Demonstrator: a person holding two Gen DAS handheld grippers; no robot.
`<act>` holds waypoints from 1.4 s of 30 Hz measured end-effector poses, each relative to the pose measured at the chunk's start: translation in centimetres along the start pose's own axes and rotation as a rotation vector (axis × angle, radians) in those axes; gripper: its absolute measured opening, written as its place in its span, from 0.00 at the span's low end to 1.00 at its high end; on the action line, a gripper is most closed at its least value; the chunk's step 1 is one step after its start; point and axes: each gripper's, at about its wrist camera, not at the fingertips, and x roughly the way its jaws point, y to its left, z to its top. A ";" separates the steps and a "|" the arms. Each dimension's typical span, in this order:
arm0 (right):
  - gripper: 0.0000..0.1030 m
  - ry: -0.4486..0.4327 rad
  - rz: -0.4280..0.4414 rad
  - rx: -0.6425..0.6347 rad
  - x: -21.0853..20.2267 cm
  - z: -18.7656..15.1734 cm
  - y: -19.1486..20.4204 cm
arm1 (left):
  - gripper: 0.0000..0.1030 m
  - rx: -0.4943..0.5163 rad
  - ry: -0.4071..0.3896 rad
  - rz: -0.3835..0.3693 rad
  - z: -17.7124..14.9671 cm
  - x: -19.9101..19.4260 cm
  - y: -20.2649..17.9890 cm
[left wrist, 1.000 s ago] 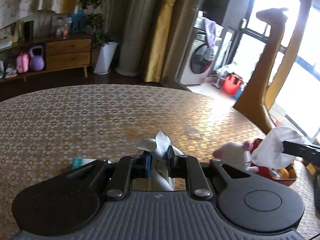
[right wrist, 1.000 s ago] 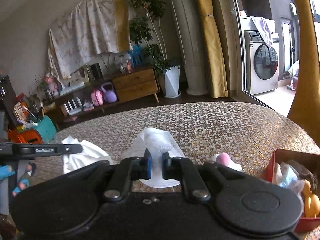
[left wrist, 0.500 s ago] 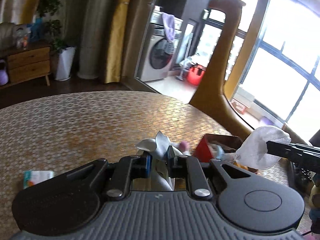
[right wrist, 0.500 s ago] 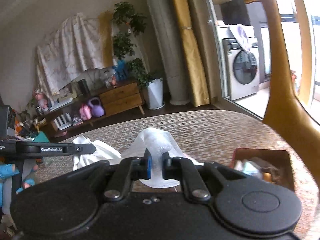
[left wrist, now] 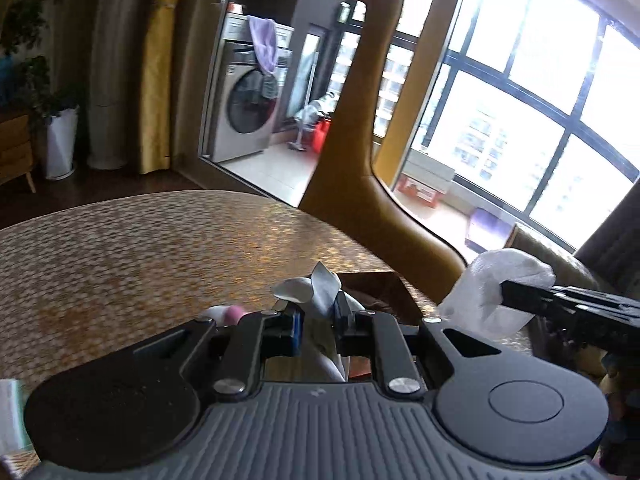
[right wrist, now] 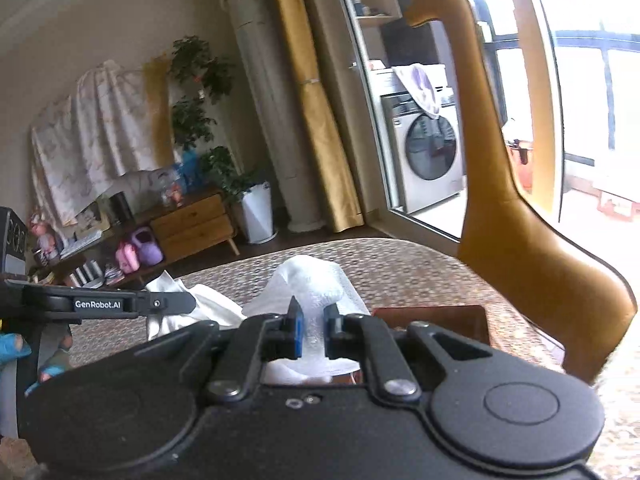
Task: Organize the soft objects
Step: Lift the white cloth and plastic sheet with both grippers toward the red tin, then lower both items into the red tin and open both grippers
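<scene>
Pinching a crumpled white cloth [left wrist: 320, 292], the left gripper [left wrist: 316, 320] holds it above the table [left wrist: 140, 248], just short of the red-brown box [left wrist: 380, 292] near the table's far right edge. The right gripper [right wrist: 312, 326] is clamped on a white textured cloth [right wrist: 316, 280], also lifted over the box [right wrist: 436, 318]. A small pink-and-white toy [left wrist: 226, 314] lies on the table left of the box.

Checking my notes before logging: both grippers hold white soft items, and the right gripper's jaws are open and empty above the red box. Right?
Not quite. The right gripper has its jaws shut on a white quilted cloth, as the right wrist view shows. The left gripper does hold a white cloth.
</scene>
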 end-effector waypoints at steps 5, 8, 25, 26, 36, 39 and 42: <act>0.08 -0.009 -0.043 0.013 0.1 -0.2 -2.2 | 0.15 0.017 0.006 -0.043 0.8 2.7 -2.6; 0.08 -0.018 -0.066 0.024 0.4 -0.4 -3.6 | 0.15 0.011 0.019 -0.063 1.1 4.5 -3.8; 0.08 0.059 -0.100 0.125 6.6 -3.4 -10.2 | 0.15 -0.114 0.108 -0.142 3.2 15.1 -3.6; 0.08 0.066 -0.101 0.128 7.1 -3.7 -10.4 | 0.15 -0.120 0.112 -0.137 3.0 15.8 -3.6; 0.08 0.140 -0.106 0.135 10.5 -5.8 -11.7 | 0.15 -0.075 0.120 -0.101 -0.1 21.4 -5.9; 0.08 0.164 -0.106 0.125 11.0 -6.5 -11.8 | 0.15 -0.020 0.129 -0.092 -1.1 22.1 -7.3; 0.08 0.192 -0.106 0.108 11.5 -7.2 -11.7 | 0.15 0.025 0.139 -0.083 -2.1 22.3 -8.1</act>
